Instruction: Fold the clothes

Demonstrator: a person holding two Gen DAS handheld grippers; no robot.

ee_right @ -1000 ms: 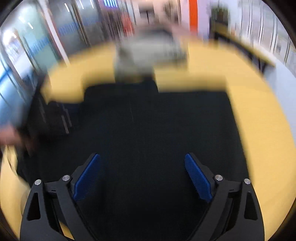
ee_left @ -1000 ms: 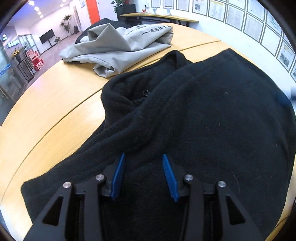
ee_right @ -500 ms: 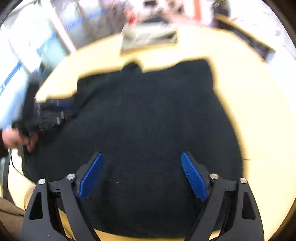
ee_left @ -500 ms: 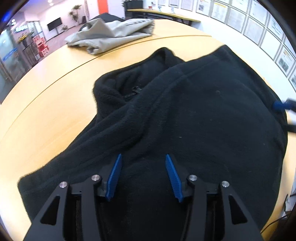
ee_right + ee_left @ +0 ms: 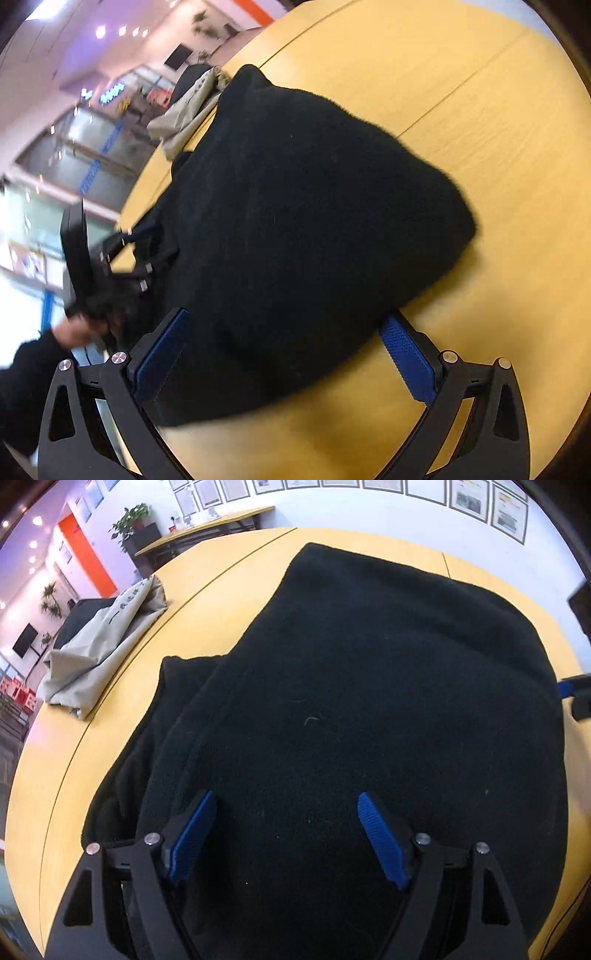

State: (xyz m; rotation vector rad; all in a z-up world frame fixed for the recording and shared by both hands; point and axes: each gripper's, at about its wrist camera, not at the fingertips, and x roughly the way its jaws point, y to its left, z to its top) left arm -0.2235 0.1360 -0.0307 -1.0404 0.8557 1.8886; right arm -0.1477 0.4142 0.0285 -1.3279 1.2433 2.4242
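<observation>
A black fleece jacket [image 5: 369, 701] lies spread on the yellow wooden table [image 5: 55, 768], its collar toward the far left. My left gripper [image 5: 286, 834] is open and empty, with its blue pads just above the fleece. In the right wrist view the same jacket [image 5: 303, 236] fills the middle. My right gripper [image 5: 284, 354] is open and empty and straddles the jacket's near edge. The left gripper also shows in the right wrist view [image 5: 136, 254], at the jacket's left side. A tip of the right gripper shows at the right edge of the left wrist view [image 5: 570, 690].
A grey crumpled garment [image 5: 99, 642] lies on the table beyond the jacket, with a dark item behind it; it also shows in the right wrist view [image 5: 184, 114]. A wall of framed papers [image 5: 476, 498] lies past the table, and a side table with a plant [image 5: 136, 520] stands beyond.
My left gripper has opened wider and swung right across the jacket. My right gripper has pulled back and turned toward the jacket's near edge, still open.
</observation>
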